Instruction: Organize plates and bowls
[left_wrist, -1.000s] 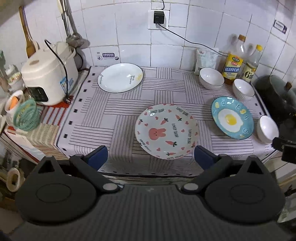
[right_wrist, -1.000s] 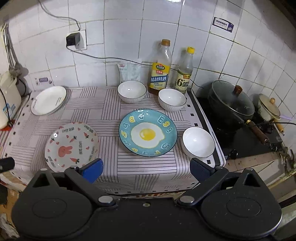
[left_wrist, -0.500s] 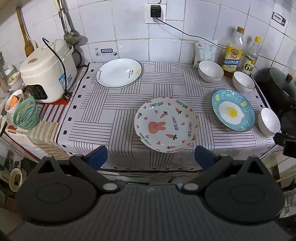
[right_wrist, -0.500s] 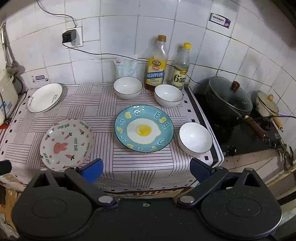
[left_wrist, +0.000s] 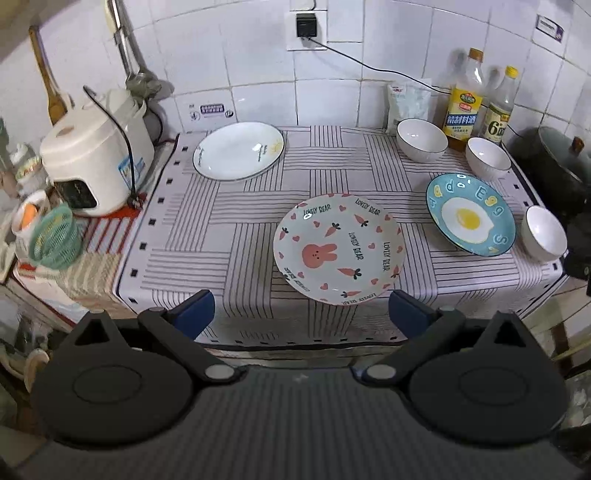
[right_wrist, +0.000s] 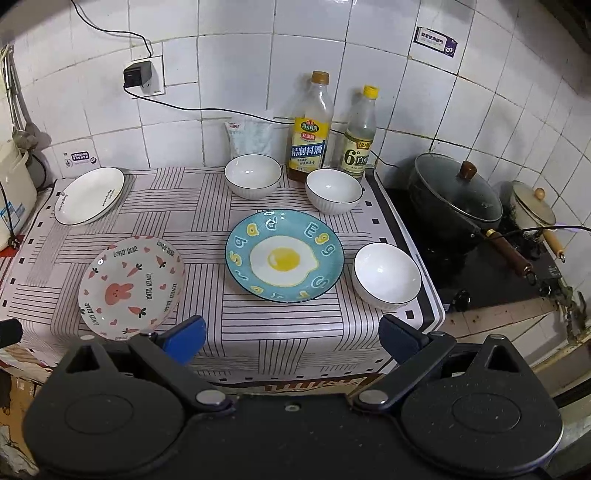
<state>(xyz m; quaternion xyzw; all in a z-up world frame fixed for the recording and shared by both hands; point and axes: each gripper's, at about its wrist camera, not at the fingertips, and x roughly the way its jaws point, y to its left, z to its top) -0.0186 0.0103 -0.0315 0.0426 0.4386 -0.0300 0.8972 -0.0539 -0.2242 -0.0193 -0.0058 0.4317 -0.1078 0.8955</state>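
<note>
three plates and three bowls are laid out on the worktop (left_wrist: 240, 236).
both hand-held grippers, left (left_wrist: 301, 308) and right (right_wrist: 291, 334), are held released and empty off the front edge. the bunny plate (left_wrist: 338, 248) is set near the front, the egg plate (right_wrist: 284, 255) just right of it, the white plate (left_wrist: 239, 150) at the back left. two bowls (right_wrist: 253, 176) (right_wrist: 334, 191) are placed before the bottles (right_wrist: 309, 127); a third (right_wrist: 386, 275) is seen at the right edge.
</note>
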